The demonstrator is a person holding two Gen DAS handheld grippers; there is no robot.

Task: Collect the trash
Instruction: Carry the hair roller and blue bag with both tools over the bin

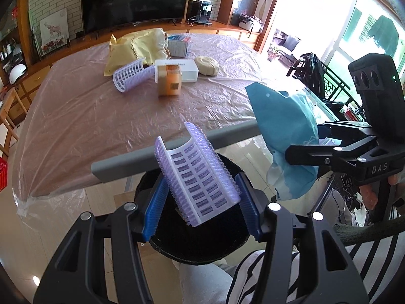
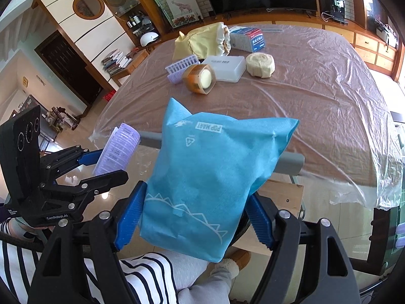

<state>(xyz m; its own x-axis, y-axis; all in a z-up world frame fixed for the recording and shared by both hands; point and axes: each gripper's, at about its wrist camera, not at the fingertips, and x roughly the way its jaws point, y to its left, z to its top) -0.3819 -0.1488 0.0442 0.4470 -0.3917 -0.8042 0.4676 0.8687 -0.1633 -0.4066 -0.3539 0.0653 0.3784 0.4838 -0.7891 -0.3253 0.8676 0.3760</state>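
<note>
My left gripper point(image 1: 201, 211) is shut on a curved purple plastic tray point(image 1: 197, 179) and holds it above a black round bin point(image 1: 197, 243) on the floor. My right gripper point(image 2: 195, 217) is shut on a blue paper bag point(image 2: 212, 177) with white print. In the left wrist view the same blue bag point(image 1: 286, 136) hangs at the right, beside the bin. The right wrist view shows the purple tray point(image 2: 119, 149) in the left gripper point(image 2: 101, 164) at the left. On the table lie a second purple tray point(image 1: 131, 74), an orange tape roll point(image 1: 169, 82) and a white box point(image 1: 184, 69).
The table point(image 1: 76, 116) is covered with clear plastic film. A yellow cloth bag point(image 1: 141, 45), a blue-and-white carton point(image 1: 178, 45) and a beige round bundle point(image 1: 207, 64) lie at its far side. A grey bar point(image 1: 141, 158) runs along the near edge. A striped sleeve point(image 2: 141, 273) is below.
</note>
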